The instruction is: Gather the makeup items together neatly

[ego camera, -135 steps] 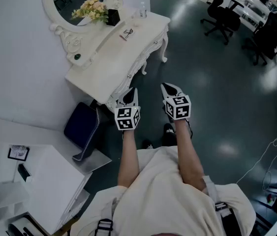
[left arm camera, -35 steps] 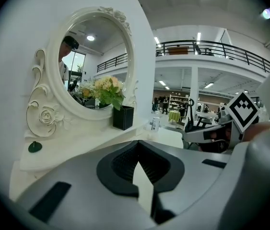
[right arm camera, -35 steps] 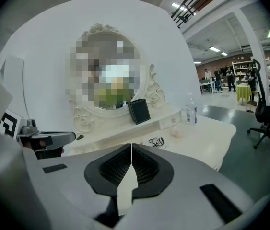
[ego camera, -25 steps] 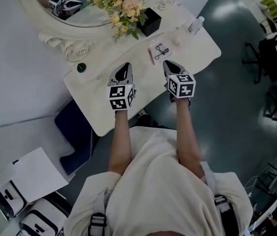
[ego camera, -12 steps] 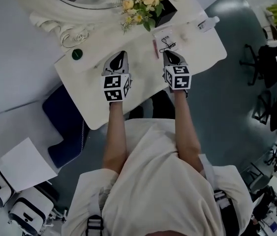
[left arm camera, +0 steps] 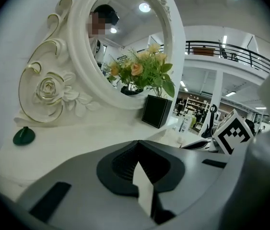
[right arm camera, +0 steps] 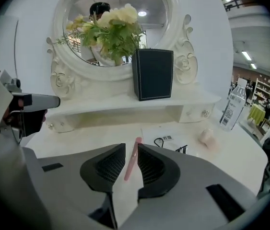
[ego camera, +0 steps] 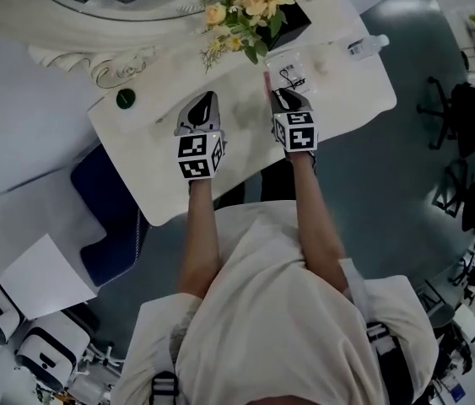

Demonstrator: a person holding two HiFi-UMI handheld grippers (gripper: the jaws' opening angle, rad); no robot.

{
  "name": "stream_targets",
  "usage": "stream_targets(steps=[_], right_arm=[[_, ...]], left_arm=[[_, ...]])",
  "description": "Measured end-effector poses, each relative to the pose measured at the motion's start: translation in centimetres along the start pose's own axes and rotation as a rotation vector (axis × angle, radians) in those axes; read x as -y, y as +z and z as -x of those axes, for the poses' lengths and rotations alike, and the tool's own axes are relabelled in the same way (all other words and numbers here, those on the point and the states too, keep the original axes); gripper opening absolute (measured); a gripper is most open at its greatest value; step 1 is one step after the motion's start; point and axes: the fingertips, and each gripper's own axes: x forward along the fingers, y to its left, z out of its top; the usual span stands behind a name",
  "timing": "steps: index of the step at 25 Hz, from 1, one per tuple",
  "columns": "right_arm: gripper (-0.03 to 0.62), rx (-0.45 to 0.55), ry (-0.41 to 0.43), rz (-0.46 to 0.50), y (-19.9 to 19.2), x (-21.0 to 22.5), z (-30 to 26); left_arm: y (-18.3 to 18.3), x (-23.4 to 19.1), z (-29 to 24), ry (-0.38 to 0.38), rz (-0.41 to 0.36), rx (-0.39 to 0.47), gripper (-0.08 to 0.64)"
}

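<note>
Head view, left to right along the bench (ego camera: 154, 171):

- A small dark-green round piece (ego camera: 125, 99) sits alone at the far left, well apart from the rest. It looks rigid and low. I'd pinch it across its sides.
- The left hand-held gripper (ego camera: 202, 106) is over bare bench. Left gripper view shows its jaws closed tip to tip with nothing between them.
- The pink stick (right arm camera: 134, 155), likely a lip or brow pencil, lies flat on the bench just left of the packet.
- The right hand-held gripper (right arm camera: 131, 150) is lined up on the stick. Its jaws have just been opening and now stand part-open. The stick shows through the gap, but the pads are not on it, so nothing is gripped yet.
- The clear packet (ego camera: 290, 72) holds what looks like an eyelash curler and lies flat beside the stick.
- A pale puff (right arm camera: 205, 136) lies to its right, near the plastic bottle (right arm camera: 233, 110) at the bench's right end.

Handling, as I judge it:

- **Stick:** light, stiff, thin and probably round, so it will roll or skid if nudged. Take it mid-length, jaws square across the axis, tips low to the bench.
- **Packet:** glossy film, likely slippery, and too flat to pinch from above. Go for an edge or slide it.
- **Puff:** soft and squashes, so use a light grip.
</note>
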Motion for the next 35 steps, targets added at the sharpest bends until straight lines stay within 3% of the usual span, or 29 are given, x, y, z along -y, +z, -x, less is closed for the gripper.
stream_targets(steps=[12, 17, 35], right_arm=[[0.147, -0.104, 0.021, -0.026, -3.3, -0.2, -3.5], [0.097, -0.133, -0.024, -0.032, -4.0, 0.1, -3.9], [0.072, -0.086, 0.026, 0.023, -2.9, -5.3, -2.6]], left_arm=[[-1.8, -0.6, -1.7, 0.043, 0.038, -0.046, 0.014], [-2.2, -1.1, -1.2, 0.058, 0.049, -0.048, 0.014], [-3.4, -2.6, 2.5, 0.103, 0.077, -0.028, 0.014]])
